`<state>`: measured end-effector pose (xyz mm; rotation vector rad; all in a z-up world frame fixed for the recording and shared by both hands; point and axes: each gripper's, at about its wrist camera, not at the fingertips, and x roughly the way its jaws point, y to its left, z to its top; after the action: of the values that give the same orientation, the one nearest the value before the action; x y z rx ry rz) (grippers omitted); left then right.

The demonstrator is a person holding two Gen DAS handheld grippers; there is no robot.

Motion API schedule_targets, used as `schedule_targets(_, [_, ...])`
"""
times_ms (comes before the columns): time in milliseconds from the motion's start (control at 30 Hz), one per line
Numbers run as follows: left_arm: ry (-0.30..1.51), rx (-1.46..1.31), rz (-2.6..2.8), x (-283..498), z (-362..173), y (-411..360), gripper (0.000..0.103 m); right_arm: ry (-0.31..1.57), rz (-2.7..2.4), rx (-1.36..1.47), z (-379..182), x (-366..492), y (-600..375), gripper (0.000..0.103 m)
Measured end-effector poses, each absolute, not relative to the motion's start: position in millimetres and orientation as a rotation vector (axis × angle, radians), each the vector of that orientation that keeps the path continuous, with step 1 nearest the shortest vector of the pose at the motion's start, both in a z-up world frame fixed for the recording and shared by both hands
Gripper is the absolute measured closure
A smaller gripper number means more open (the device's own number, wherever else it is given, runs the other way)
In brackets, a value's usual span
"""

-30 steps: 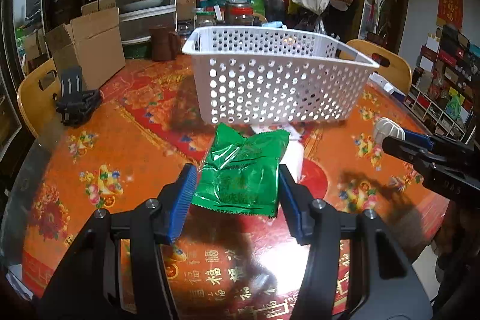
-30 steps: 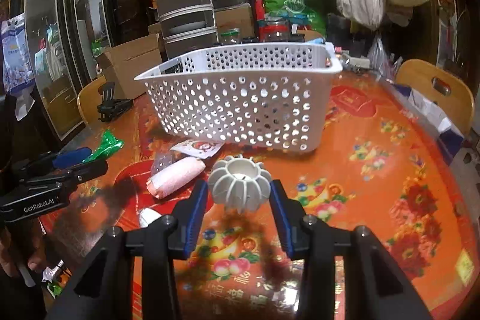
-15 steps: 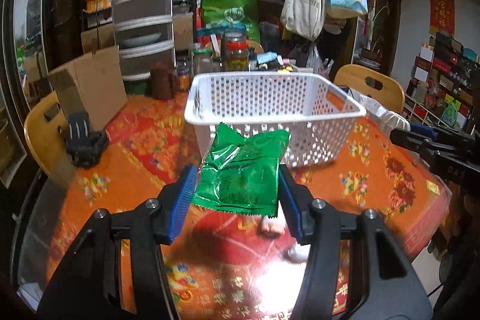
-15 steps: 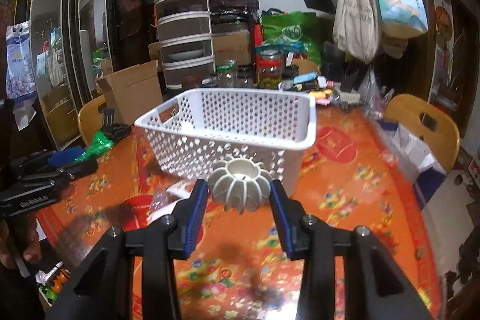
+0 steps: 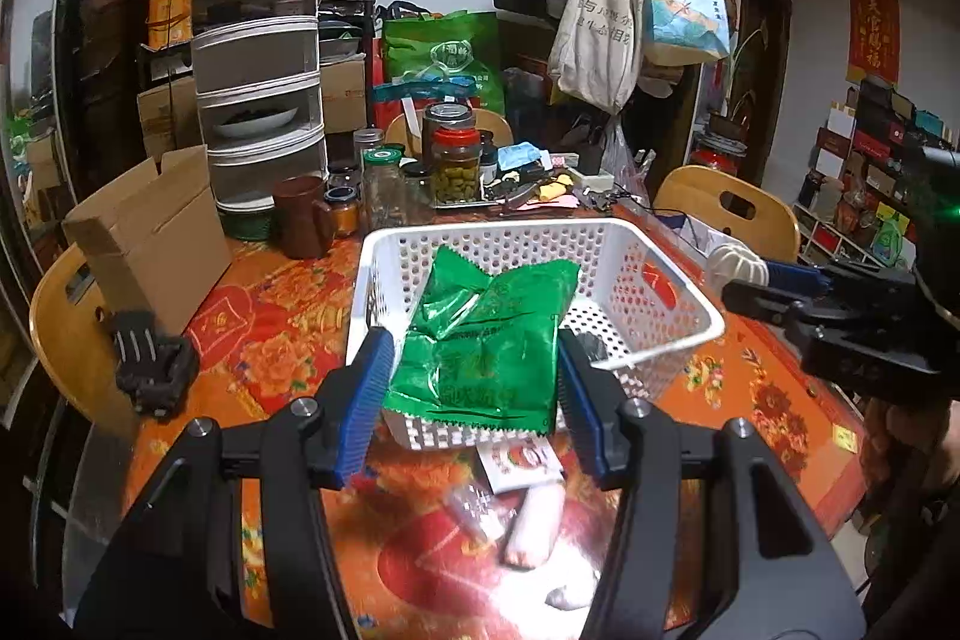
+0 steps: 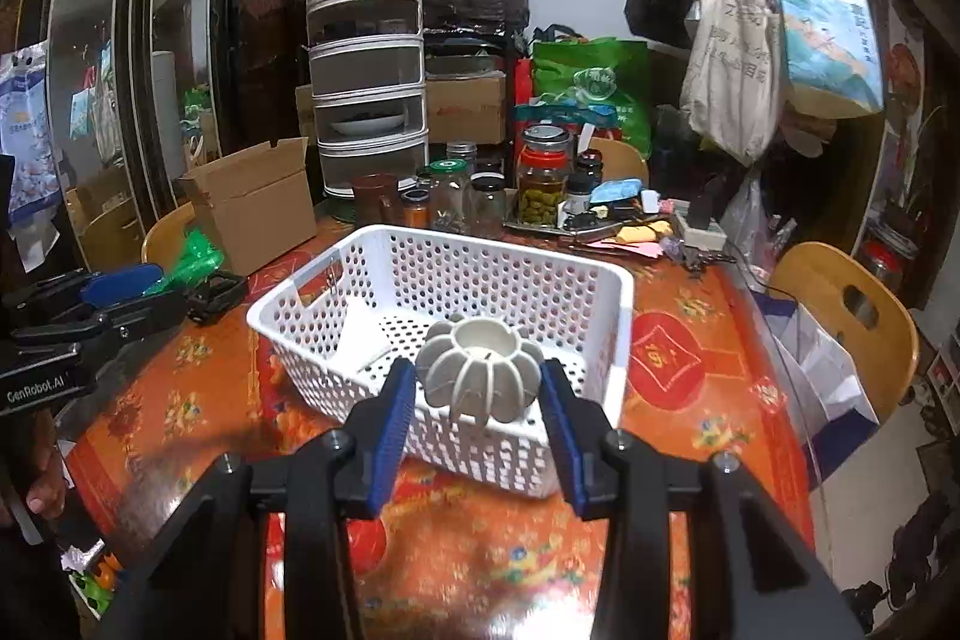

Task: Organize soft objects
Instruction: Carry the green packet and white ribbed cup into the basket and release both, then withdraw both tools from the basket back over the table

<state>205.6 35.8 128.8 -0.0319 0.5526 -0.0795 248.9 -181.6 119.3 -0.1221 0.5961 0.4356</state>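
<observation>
My left gripper [image 5: 474, 391] is shut on a green snack packet [image 5: 486, 340] and holds it above the near rim of the white perforated basket [image 5: 678, 292]. My right gripper [image 6: 480, 415] is shut on a white ribbed pumpkin-shaped soft toy [image 6: 480, 370], held over the near side of the basket [image 6: 618, 292]. The toy also shows in the left wrist view [image 5: 735, 263]. A pink-and-white roll [image 5: 534, 526], a small clear packet [image 5: 477, 505] and a red-and-white sachet [image 5: 522, 463] lie on the table below the left gripper.
The table has an orange-red patterned cloth [image 6: 678, 358]. Behind the basket stand glass jars [image 6: 543, 175], a brown mug [image 5: 300, 217], a cardboard box [image 5: 150, 232] and a stacked drawer unit [image 6: 366, 82]. A black clip [image 5: 150, 370] lies left. Wooden chairs [image 6: 840, 316] ring the table.
Both grippers have risen and moved forward over the basket with their objects. The basket now appears lower and its inside shows. The loose items now lie below the left gripper.
</observation>
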Motion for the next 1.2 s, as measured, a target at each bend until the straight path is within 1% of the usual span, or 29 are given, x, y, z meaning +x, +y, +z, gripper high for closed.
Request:
schedule_targets(167, [0.624, -0.043, -0.074, 261.8, 130.8, 31.2, 0.051, 0.662, 0.419, -0.138, 112.0, 293.6, -163.6, 0.061])
schedule_targets(300, [0.713, -0.045, -0.059, 310.9, 116.4, 29.1, 0.051, 0.74, 0.386, -0.163, 91.4, 334.1, -152.7, 0.061])
schedule_targets(433, [0.788, -0.041, -0.05, 342.8, 92.9, 27.8, 0.051, 0.814, 0.368, -0.194, 67.4, 362.7, -143.4, 0.061])
schedule_targets(533, [0.887, -0.047, -0.056, 372.8, 67.6, 26.1, 0.051, 0.864, 0.352, -0.213, 52.4, 377.5, -138.0, 0.061])
schedule_targets(667, [0.966, -0.034, -0.036, 398.3, 36.1, 23.3, 0.051, 0.933, 0.334, -0.225, 34.7, 397.3, -130.7, 0.061])
schedule_targets(833, [1.023, -0.015, -0.032, 414.9, 10.1, 19.8, 0.051, 0.986, 0.321, -0.282, 19.2, 409.6, -118.9, 0.061])
schedule_targets(1000, [1.027, -0.019, -0.051, 417.1, 5.3, 15.9, 0.05, 1.018, 0.312, -0.306, 11.0, 414.7, -115.1, 0.061])
schedule_targets(1067, [1.016, -0.002, -0.051, 415.6, 5.3, 14.6, 0.048, 1.01, 0.307, -0.297, 11.4, 414.7, -116.7, 0.061])
schedule_targets(1200, [0.999, -0.015, -0.065, 410.1, 8.8, 14.4, 0.04, 0.988, 0.308, -0.257, 16.4, 414.1, -123.9, 0.059])
